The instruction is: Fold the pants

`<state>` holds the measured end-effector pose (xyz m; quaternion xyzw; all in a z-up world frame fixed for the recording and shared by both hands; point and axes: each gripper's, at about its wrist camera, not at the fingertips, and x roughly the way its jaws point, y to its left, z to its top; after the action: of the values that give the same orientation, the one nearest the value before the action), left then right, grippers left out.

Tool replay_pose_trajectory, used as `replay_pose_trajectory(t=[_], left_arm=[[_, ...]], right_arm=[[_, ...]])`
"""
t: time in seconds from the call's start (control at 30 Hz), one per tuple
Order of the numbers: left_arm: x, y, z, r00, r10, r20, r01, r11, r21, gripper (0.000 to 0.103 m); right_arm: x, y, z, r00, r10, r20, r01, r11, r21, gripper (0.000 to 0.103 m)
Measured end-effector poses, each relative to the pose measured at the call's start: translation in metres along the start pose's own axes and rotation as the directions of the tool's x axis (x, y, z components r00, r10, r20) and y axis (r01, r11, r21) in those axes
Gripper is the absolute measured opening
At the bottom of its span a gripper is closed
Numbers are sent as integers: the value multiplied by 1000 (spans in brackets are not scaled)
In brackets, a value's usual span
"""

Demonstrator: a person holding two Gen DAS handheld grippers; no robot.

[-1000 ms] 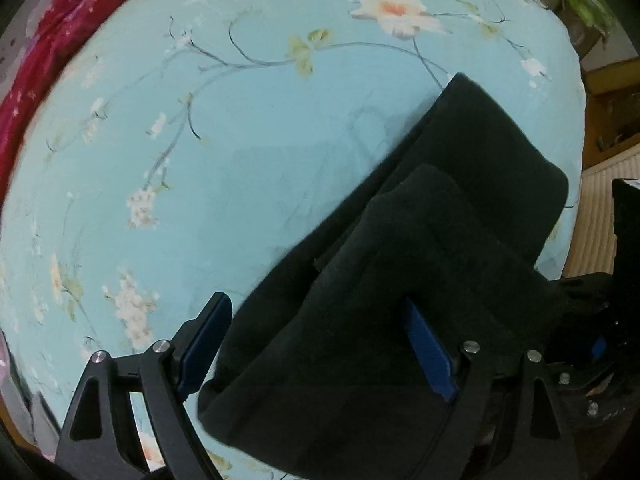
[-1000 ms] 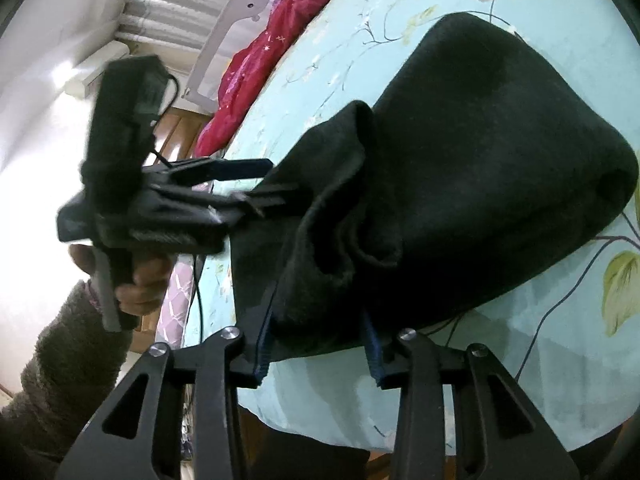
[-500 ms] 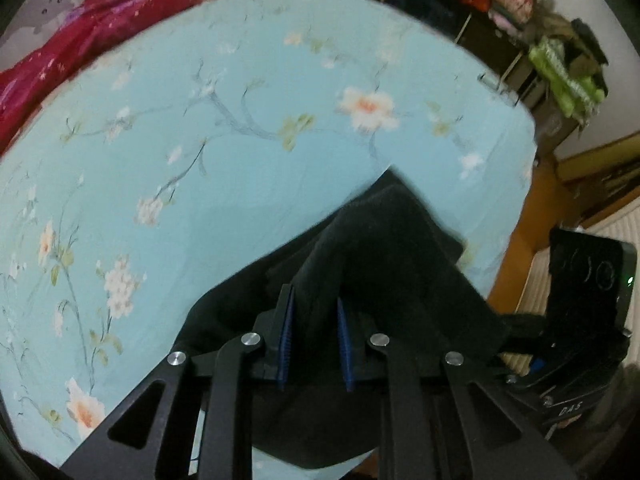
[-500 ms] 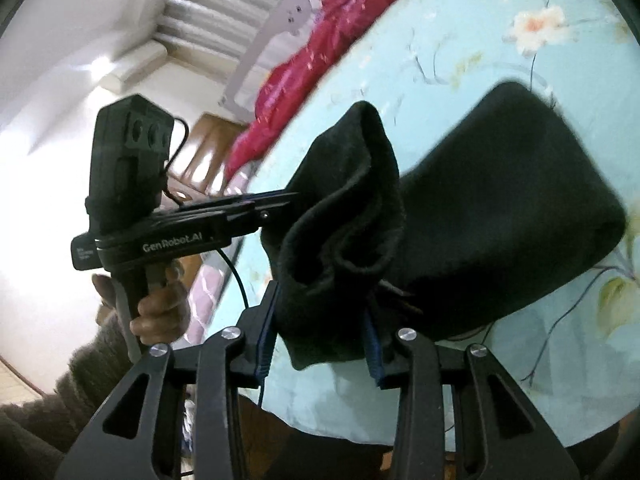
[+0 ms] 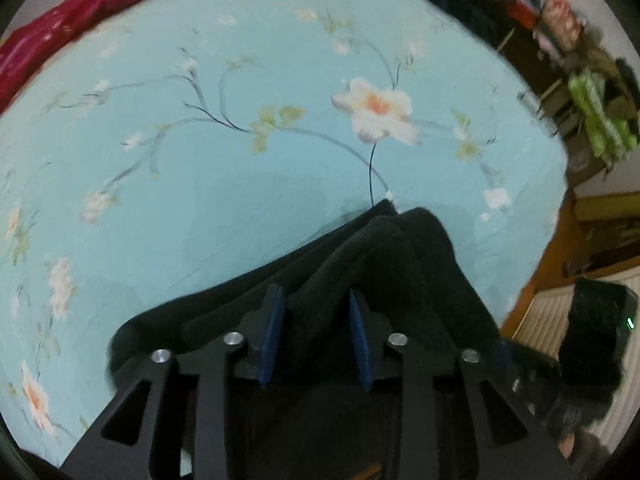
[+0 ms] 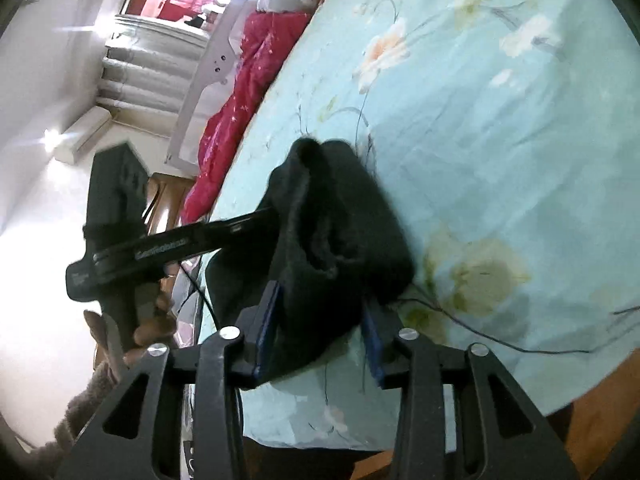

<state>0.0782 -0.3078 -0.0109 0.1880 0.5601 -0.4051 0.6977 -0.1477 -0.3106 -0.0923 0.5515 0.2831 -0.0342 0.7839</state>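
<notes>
The black pants (image 5: 400, 264) are bunched into a thick fold at the near edge of the blue flowered bed sheet (image 5: 240, 160). My left gripper (image 5: 316, 320) points steeply down, its jaws opening, with fabric filling the gap between the blue pads. In the right wrist view the pants (image 6: 340, 220) hang as a raised bundle. My right gripper (image 6: 320, 320) has them between its pads, jaws opening too. The left gripper's body (image 6: 180, 244) reaches into the bundle from the left, held by a hand (image 6: 148, 320); its tips are hidden in the cloth.
A red quilt (image 5: 48, 40) lies along the far side of the bed, beside a white rail (image 6: 208, 60). Piled clothes (image 5: 592, 120) and wooden furniture stand past the bed's right edge. The bed's front edge (image 6: 440, 432) drops off just below the right gripper.
The left jaws closed from wide onto a fold of the pants, rose, then widened a little. The pants went from spread flat to a small raised bundle. The right gripper swung sideways with them.
</notes>
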Motion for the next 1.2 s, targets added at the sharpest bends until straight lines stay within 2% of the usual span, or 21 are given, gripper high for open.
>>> replay_pose_trajectory(t=[0.03, 0.07, 0.1, 0.17, 0.23, 0.3, 0.33, 0.37, 0.43, 0.5, 0.57, 0.63, 0.77, 0.83, 0.93, 0.97, 1.03, 1.07, 1.1, 1.13, 1.2], left_arm=[[-13, 5, -5, 999, 4, 36, -3, 1000, -13, 56], [-28, 13, -14, 996, 23, 84, -20, 999, -35, 73], [-43, 20, -24, 989, 48, 142, -40, 998, -57, 79], [-55, 28, -37, 977, 81, 196, -63, 994, -94, 80], [-48, 34, -44, 978, 105, 180, -81, 987, -136, 80], [-35, 37, -44, 973, 183, 141, -161, 975, -152, 77], [-27, 39, -42, 963, 238, 123, -219, 964, -150, 74], [-22, 39, -40, 953, 277, 121, -259, 954, -149, 70], [-12, 46, -37, 930, 347, 121, -324, 930, -176, 70], [4, 56, -35, 920, 383, 82, -361, 910, -204, 77], [21, 62, -28, 920, 390, 42, -373, 902, -217, 77], [11, 62, -25, 928, 372, 36, -354, 905, -235, 77], [-39, 64, -45, 941, 315, 123, -268, 916, -300, 72], [-54, 70, -66, 940, 310, 141, -247, 906, -345, 75], [-49, 80, -100, 951, 284, 126, -203, 875, -439, 78], [-36, 85, -112, 957, 275, 98, -200, 862, -466, 80], [-7, 96, -126, 974, 225, 39, -176, 847, -502, 83], [1, 103, -133, 981, 189, 49, -133, 831, -540, 86], [1, 107, -136, 982, 175, 68, -105, 813, -573, 88], [-3, 110, -138, 983, 164, 80, -85, 799, -596, 88], [-14, 107, -137, 981, 174, 90, -88, 804, -588, 87]], right_arm=[[-7, 3, 4, 1000, -10, 16, 10, 1000, -13, 55], [-12, 4, 8, 999, -10, 35, 10, 1000, -19, 62], [-19, 4, 15, 998, -1, 60, 2, 1000, -22, 65], [-22, 10, 31, 995, 19, 94, -16, 999, -38, 69], [-8, 20, 42, 997, 7, 83, 0, 997, -79, 69], [15, 31, 51, 997, -61, 48, 68, 986, -151, 69], [26, 30, 52, 994, -104, 17, 106, 976, -190, 60], [38, 34, 55, 991, -132, -15, 125, 965, -229, 39], [48, 51, 64, 987, -158, 6, 153, 941, -302, 34], [47, 56, 68, 983, -180, 45, 184, 926, -330, 30], [68, 45, 72, 952, -304, 30, 293, 878, -378, 31], [69, 31, 81, 953, -304, -11, 284, 904, -319, 43], [34, 45, 91, 974, -226, 26, 224, 934, -280, 43], [20, 59, 85, 992, -119, 42, 126, 949, -288, 43], [17, 77, 66, 998, -49, 37, 59, 932, -359, 52], [26, 81, 61, 998, -58, 25, 63, 922, -381, 57], [50, 70, 51, 987, -160, -26, 136, 904, -405, 69], [76, 55, 48, 960, -263, -97, 205, 895, -397, 69], [89, 46, 48, 944, -300, -139, 227, 894, -386, 69], [87, 45, 45, 956, -278, -89, 222, 890, -399, 69], [85, 52, 46, 954, -290, -82, 233, 883, -408, 69]])
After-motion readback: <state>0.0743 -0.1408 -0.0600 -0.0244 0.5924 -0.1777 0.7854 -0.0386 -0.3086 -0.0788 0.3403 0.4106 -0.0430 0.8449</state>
